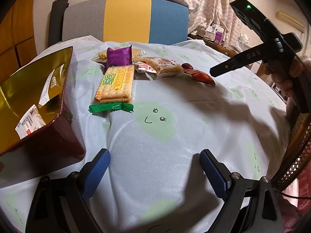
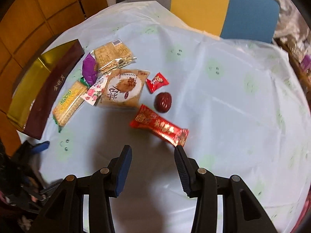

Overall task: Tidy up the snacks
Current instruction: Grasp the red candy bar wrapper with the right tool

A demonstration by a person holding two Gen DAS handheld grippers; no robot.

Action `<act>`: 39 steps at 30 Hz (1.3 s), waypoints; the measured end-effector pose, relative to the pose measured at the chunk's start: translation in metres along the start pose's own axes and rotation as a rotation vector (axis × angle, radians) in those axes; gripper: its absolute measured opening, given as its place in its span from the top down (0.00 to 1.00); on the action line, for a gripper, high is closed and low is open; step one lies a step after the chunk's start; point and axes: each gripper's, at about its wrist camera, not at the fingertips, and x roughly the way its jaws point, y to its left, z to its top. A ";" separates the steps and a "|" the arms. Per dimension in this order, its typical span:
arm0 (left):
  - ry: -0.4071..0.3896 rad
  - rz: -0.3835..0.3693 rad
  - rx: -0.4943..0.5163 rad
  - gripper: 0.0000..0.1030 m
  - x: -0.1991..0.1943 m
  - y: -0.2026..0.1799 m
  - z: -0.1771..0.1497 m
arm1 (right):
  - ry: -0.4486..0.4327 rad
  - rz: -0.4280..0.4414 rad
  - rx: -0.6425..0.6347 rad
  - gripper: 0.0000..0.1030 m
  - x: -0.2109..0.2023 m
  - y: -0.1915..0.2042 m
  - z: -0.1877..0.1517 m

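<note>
The right gripper [image 2: 153, 167] hangs above the table [image 2: 223, 101], tilted steeply down, jaws partly apart with nothing between them. Just ahead of its fingertips lies the long red wrapper [image 2: 160, 127], slanting across the cloth toward the middle of the table. That looks like the next pick: it is the nearest snack and lies clear of the rest.

Beyond it sits a dried red date [image 2: 162, 102], and beside that a small red candy [image 2: 156, 82]. Further toward the table's far left edge the pile bunches up: a square cake packet [image 2: 124, 89], a rose-printed sachet [image 2: 95, 92], a purple packet [image 2: 89, 69], a clear cracker pack [image 2: 111, 55] and the green-ended biscuit pack [image 1: 114, 87].

The gold-lined box [image 1: 64, 89] stands at the left edge of the table, tipped open toward the snacks, with white packets [image 1: 29, 124] already inside. It is probably angled that way so items can be dropped in easily.

The left gripper [image 1: 154, 171] waits low near the table's near edge beside the box, jaws wide apart and empty, apparently keeping out of the way.
</note>
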 end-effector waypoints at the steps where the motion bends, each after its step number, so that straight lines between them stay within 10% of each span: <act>1: 0.000 0.001 0.000 0.09 0.000 0.000 0.000 | -0.006 -0.021 -0.029 0.55 0.002 0.003 0.003; 14: 0.007 0.008 0.004 0.09 0.001 0.000 0.000 | 0.069 -0.122 -0.234 0.56 0.041 0.011 0.023; 21: 0.011 0.016 0.005 0.09 0.001 -0.002 0.000 | 0.041 -0.110 -0.221 0.92 0.030 -0.002 0.015; 26: 0.015 0.026 0.005 0.08 0.002 -0.003 0.001 | 0.063 -0.073 -0.185 0.90 0.026 -0.022 -0.003; 31: 0.022 0.036 0.001 0.08 0.002 -0.004 0.002 | 0.003 -0.050 -0.131 0.60 0.018 -0.035 0.001; 39: 0.029 0.044 0.000 0.08 0.000 -0.006 0.001 | 0.040 -0.013 -0.232 0.57 0.039 -0.021 0.027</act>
